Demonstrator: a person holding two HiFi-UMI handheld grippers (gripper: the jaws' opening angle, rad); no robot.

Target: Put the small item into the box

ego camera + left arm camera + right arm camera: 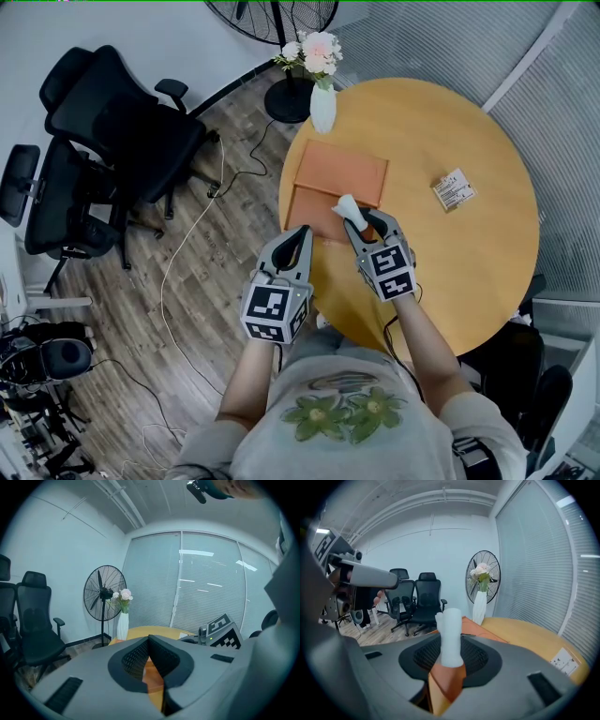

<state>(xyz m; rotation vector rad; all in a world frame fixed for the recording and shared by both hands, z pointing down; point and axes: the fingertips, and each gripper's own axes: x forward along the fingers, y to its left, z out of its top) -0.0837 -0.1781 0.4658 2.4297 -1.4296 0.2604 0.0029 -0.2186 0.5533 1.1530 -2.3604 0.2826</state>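
The right gripper pinches the small white item between its jaws. In the right gripper view the item stands upright between the mesh pads, its top clear of them. It hangs over the near part of the orange box, which lies flat on the round wooden desk and shows as two orange panels, one behind the other.

The left gripper has its jaws pressed together with nothing between them – its own view shows the tips meeting. It sits just beside the right gripper, at the desk's near-left edge.

A white vase of flowers stands on the desk's far rim, behind the box. A small printed packet lies well apart, to the right. Black office chairs stand on the wood floor to the left.
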